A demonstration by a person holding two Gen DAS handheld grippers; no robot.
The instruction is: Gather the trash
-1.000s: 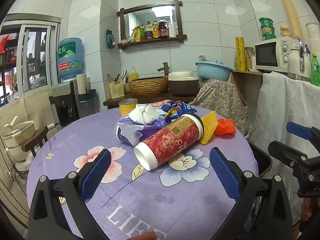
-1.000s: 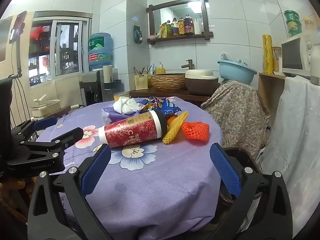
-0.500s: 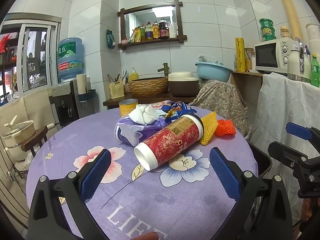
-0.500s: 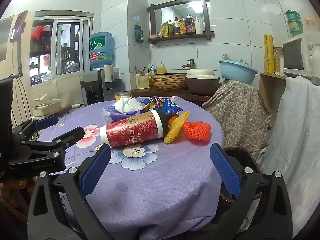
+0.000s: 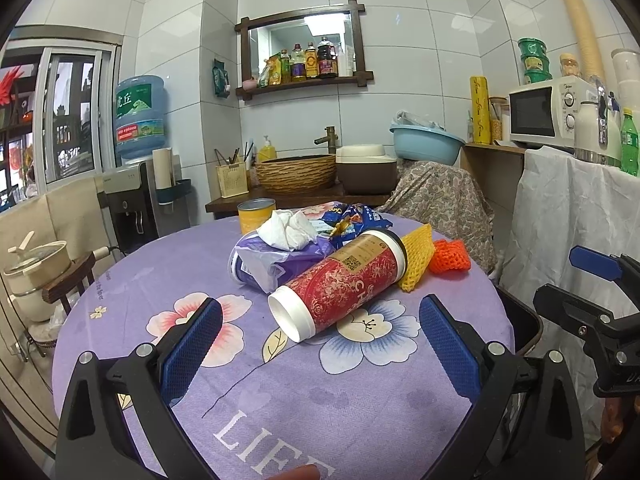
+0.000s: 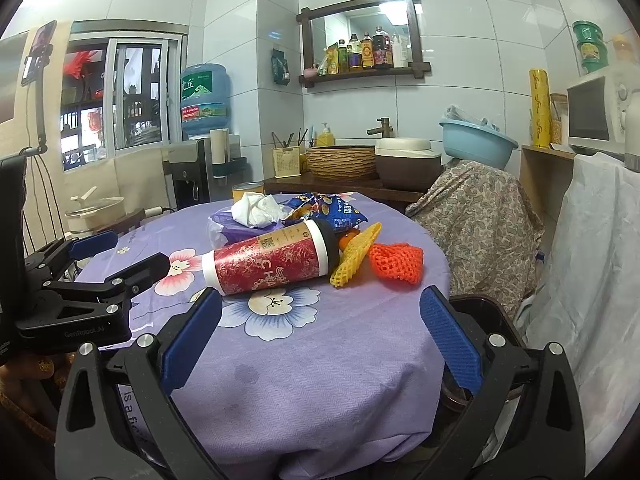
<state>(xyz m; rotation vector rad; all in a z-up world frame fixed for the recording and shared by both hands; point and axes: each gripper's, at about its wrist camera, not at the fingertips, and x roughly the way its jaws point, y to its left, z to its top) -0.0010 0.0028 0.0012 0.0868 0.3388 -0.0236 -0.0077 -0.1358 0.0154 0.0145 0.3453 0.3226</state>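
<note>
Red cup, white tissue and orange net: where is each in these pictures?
Red cup (image 5: 344,284): left wrist view, on its patterned side wall.
White tissue (image 5: 289,229): left wrist view, on the crumpled middle.
Orange net (image 6: 396,261): right wrist view, on the mesh centre.

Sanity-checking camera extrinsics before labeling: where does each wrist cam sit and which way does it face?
Left wrist: on the left gripper, low at the table's near edge, facing the red paper cup and the tiled back wall; its open blue pads frame the view, and the right gripper shows at the right edge.
Right wrist: on the right gripper, further right by the black bin, facing the same way; the left gripper shows at left.
Shared: cup, tissue, yellow foam net, orange net.
</note>
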